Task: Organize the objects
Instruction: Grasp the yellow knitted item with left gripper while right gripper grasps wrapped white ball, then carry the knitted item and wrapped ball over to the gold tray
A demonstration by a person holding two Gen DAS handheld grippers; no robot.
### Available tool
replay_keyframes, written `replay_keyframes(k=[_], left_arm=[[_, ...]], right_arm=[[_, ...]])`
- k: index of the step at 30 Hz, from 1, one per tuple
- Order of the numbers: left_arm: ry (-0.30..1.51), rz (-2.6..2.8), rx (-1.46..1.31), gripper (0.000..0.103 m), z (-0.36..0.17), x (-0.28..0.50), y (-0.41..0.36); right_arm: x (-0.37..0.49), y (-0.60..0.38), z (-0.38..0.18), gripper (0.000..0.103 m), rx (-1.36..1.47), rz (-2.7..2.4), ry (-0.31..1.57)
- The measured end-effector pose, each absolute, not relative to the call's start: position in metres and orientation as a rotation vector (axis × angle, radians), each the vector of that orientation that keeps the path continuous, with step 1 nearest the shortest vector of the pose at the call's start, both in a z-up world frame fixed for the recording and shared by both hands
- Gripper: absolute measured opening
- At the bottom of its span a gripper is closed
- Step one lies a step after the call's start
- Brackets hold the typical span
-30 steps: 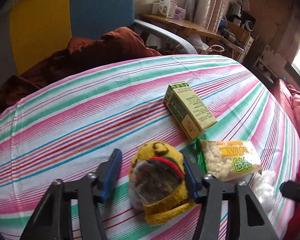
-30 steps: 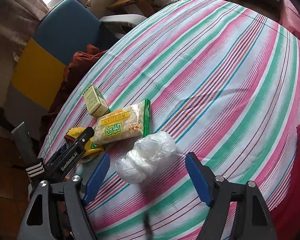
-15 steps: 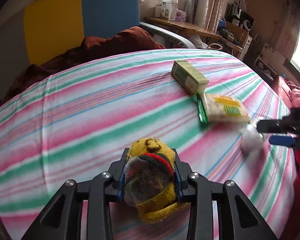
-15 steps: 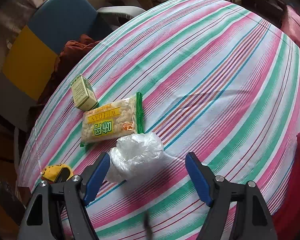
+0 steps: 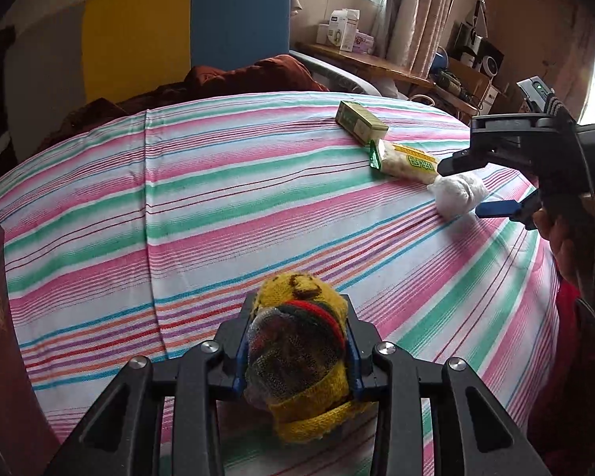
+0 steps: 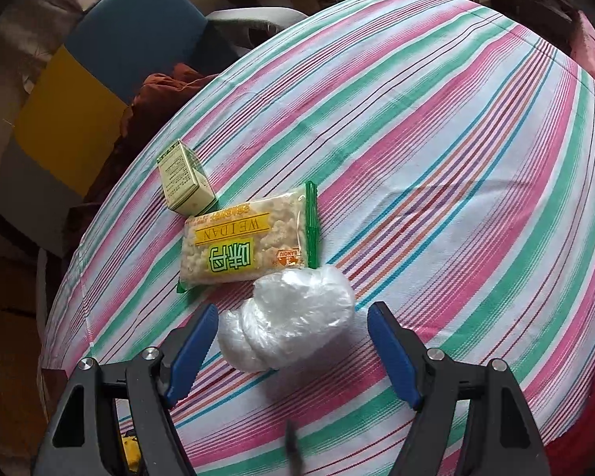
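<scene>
My left gripper (image 5: 295,347) is shut on a yellow knitted toy (image 5: 297,357) with a red and green band, held over the near part of the striped tablecloth (image 5: 178,218). A green carton (image 5: 360,122), a snack packet (image 5: 406,162) and a white plastic bundle (image 5: 456,195) lie in a row at the far right. In the right wrist view my right gripper (image 6: 291,351) stands open, its blue pads on either side of the plastic bundle (image 6: 293,323) without pressing it. The snack packet (image 6: 248,248) and the carton (image 6: 184,184) lie just beyond.
A blue and yellow chair (image 5: 178,27) with a brown cloth (image 5: 238,79) stands behind the table. A wooden shelf (image 5: 369,61) with boxes runs along the window. A red surface (image 6: 591,51) borders the table's right side. A hand (image 5: 563,238) holds the right gripper.
My left gripper closed on the yellow toy and carried it back and left, away from the carton and packet. The right gripper edged closer to the plastic bundle, still open.
</scene>
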State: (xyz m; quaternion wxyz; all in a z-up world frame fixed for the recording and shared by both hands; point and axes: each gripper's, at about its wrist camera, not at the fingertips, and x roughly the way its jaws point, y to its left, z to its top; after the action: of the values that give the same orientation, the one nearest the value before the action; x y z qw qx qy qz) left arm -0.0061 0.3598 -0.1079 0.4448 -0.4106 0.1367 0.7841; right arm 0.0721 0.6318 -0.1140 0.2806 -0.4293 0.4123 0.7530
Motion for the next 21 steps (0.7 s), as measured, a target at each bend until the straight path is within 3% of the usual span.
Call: replay_keyframes(k=[5, 11, 14, 18, 21], left_arm=[[0.343, 1.947, -1.002, 0.04, -0.109, -0.006, 0.361], [0.349, 1.942, -0.995, 0.041, -0.111, -0.006, 0.363], [0.354, 1.945, -0.99, 0.041, -0.111, -0.006, 0.363], [0.355, 1.947, -0.986, 0.041, -0.111, -0.006, 0.364], [0.36, 1.951, -0.982, 0.041, -0.11, -0.005, 0.364]], right_arm=[[0.067, 0.628, -0.113, 0.064, -1.181, 2.047, 1.049], [0.06, 0.625, -0.117, 0.061, -1.207, 2.043, 1.027], [0.056, 0.621, -0.117, 0.051, -1.235, 2.049, 0.97], [0.047, 0.607, -0.115, 0.041, -1.304, 2.088, 0.857], [0.036, 0.588, -0.109, 0.039, -1.346, 2.151, 0.7]])
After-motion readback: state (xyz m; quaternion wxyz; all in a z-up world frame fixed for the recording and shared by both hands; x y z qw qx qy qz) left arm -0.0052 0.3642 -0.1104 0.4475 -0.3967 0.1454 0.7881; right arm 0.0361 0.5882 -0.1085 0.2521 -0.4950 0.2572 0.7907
